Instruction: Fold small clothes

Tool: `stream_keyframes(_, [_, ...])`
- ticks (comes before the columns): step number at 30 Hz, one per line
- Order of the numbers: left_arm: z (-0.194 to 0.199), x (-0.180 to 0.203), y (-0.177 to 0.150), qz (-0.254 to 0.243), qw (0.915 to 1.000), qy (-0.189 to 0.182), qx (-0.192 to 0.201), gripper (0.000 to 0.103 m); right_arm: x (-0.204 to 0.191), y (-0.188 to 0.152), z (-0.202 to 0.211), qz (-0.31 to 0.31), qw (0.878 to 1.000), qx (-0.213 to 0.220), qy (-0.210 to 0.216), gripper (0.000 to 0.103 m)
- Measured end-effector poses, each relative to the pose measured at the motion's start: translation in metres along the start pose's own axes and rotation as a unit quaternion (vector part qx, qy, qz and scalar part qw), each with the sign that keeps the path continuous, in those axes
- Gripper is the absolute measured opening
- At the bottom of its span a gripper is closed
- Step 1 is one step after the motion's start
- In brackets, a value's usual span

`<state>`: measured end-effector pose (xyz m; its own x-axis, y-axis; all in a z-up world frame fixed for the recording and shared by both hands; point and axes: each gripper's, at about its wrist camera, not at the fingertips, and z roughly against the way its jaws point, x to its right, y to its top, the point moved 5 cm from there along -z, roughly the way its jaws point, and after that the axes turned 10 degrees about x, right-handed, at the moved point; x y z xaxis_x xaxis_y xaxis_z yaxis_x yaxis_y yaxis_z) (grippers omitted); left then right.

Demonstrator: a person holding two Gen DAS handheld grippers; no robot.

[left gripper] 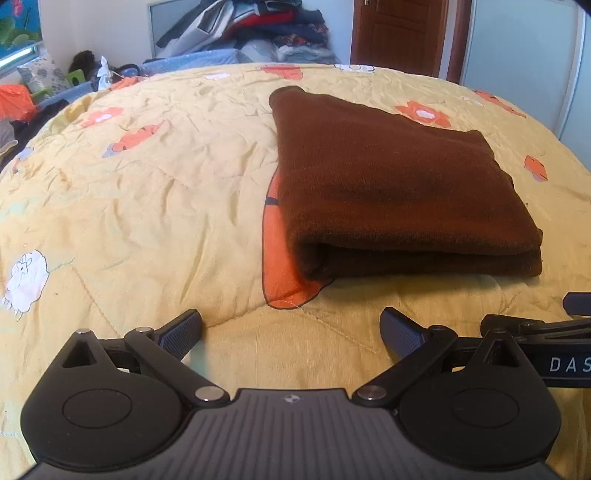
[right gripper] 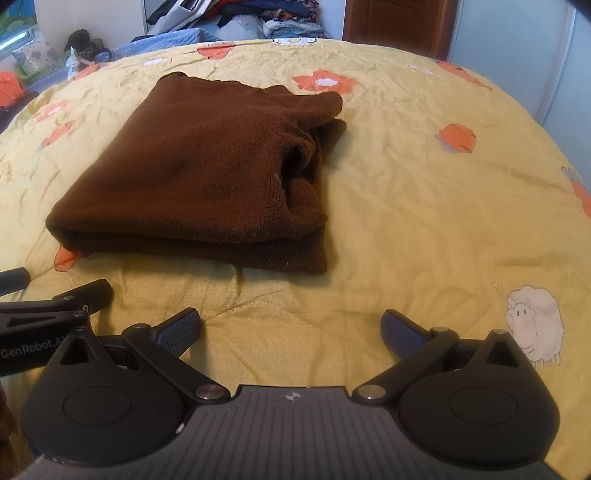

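Observation:
A brown knit garment point(left gripper: 399, 177) lies folded into a thick rectangle on the yellow quilt point(left gripper: 147, 184). In the right wrist view the garment point(right gripper: 207, 170) shows loose bunched layers along its right side. My left gripper point(left gripper: 291, 328) is open and empty, just short of the garment's near edge and to its left. My right gripper point(right gripper: 291, 326) is open and empty, just short of the garment's near edge and to its right. The right gripper's fingers point(left gripper: 517, 325) show at the left wrist view's right edge, and the left gripper's fingers point(right gripper: 85, 295) at the right wrist view's left edge.
The quilt point(right gripper: 424, 184) has orange flower and white sheep prints. A pile of clothes point(left gripper: 266, 26) sits beyond the bed's far end. A wooden door point(left gripper: 399, 33) and a pale wardrobe panel point(left gripper: 524, 55) stand at the back right. Clutter point(left gripper: 22, 99) lies at the left.

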<state>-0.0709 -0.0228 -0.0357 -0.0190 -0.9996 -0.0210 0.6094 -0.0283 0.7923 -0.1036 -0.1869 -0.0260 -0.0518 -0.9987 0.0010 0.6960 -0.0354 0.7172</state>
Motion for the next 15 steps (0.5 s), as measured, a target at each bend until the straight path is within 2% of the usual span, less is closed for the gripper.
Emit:
stream_keyframes(5, [-0.0032, 0.0005, 0.0025, -0.003, 0.9998, -0.007, -0.019, 0.103, -0.0003, -0.0001, 0.0000, 0.001, 1.000, -0.002, 0.001, 0.103])
stream_keyframes(15, [-0.0015, -0.0010, 0.0016, -0.010, 0.9999, -0.012, -0.002, 0.103, -0.0002, 0.0004, -0.0003, 0.000, 1.000, -0.004, 0.000, 0.103])
